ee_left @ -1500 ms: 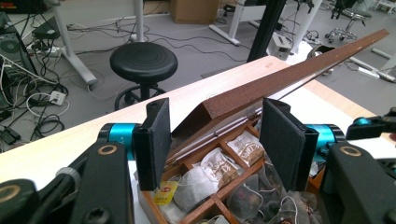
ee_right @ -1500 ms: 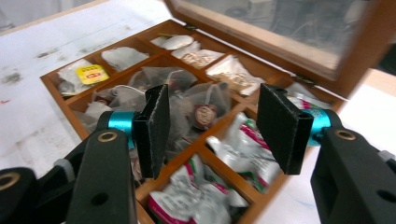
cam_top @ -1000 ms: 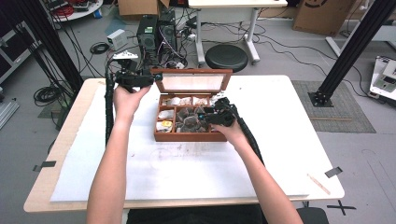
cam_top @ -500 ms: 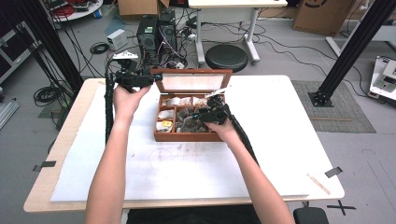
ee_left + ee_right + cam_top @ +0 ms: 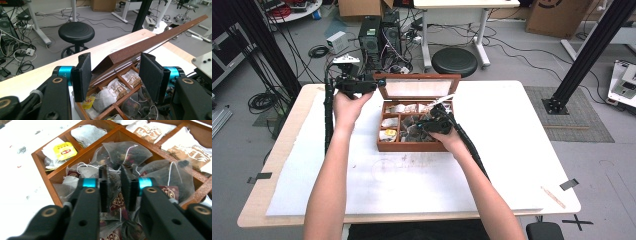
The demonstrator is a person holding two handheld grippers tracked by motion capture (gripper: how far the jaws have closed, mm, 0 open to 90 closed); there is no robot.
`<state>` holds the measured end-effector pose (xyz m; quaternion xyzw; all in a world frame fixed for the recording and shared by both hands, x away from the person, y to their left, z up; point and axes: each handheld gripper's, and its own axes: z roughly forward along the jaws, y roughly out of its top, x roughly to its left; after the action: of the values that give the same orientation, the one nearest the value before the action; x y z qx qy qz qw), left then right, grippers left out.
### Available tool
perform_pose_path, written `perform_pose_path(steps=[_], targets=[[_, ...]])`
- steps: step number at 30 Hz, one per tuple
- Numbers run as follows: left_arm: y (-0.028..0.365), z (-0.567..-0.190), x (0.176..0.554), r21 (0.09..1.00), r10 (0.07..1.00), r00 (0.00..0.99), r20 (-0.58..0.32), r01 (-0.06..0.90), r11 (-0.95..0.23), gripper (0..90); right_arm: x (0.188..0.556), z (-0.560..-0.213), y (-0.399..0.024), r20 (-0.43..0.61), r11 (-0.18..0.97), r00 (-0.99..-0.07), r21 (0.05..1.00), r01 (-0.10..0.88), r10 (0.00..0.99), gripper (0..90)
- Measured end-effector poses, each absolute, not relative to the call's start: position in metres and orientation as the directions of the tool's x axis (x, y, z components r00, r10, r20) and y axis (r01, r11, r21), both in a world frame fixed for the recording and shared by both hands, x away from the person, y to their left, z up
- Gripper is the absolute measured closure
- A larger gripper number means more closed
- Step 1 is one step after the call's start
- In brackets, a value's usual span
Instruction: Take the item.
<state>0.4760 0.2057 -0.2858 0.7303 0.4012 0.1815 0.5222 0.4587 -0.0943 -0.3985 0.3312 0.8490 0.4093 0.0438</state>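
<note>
A wooden tea box [image 5: 412, 147] stands open at the table's far middle, its compartments full of tea bags. My left gripper [image 5: 372, 84] is at the top left corner of the raised lid [image 5: 417, 88]. In the left gripper view the lid [image 5: 155, 40] runs between the jaws of the left gripper [image 5: 116, 72], and both pads touch it. My right gripper [image 5: 418, 128] reaches down into the box. Its jaws have just been closing, and the right gripper [image 5: 115, 185] now pinches a translucent mesh tea bag [image 5: 113, 176] of dark tea.
Paper-wrapped bags [image 5: 150, 130] and a yellow-tagged bag [image 5: 62, 150] fill neighbouring compartments. A white mat [image 5: 512, 150] covers the table. Behind the table are a black stool [image 5: 454, 61], a computer tower [image 5: 371, 35] and cables. A black frame post [image 5: 582, 55] rises at right.
The right gripper has moved left and down into the box and its jaws have narrowed around a tea bag. The left hand and the lid have stayed put.
</note>
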Motion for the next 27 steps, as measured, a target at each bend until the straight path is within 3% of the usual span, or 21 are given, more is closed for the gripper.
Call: perform_pose_path(steps=[5,27], targets=[[0.206,-0.286,0.476,0.908,0.776,0.612,-0.154,0.398,-0.133,43.8,0.456,-0.395,-0.094,0.181,0.441,-0.786,0.744,0.502,0.591,90.0],[0.205,-0.286,0.476,0.907,0.776,0.61,-0.158,0.401,-0.13,43.7,0.443,-0.373,-0.095,0.135,0.409,-0.808,0.807,0.426,0.574,90.0]])
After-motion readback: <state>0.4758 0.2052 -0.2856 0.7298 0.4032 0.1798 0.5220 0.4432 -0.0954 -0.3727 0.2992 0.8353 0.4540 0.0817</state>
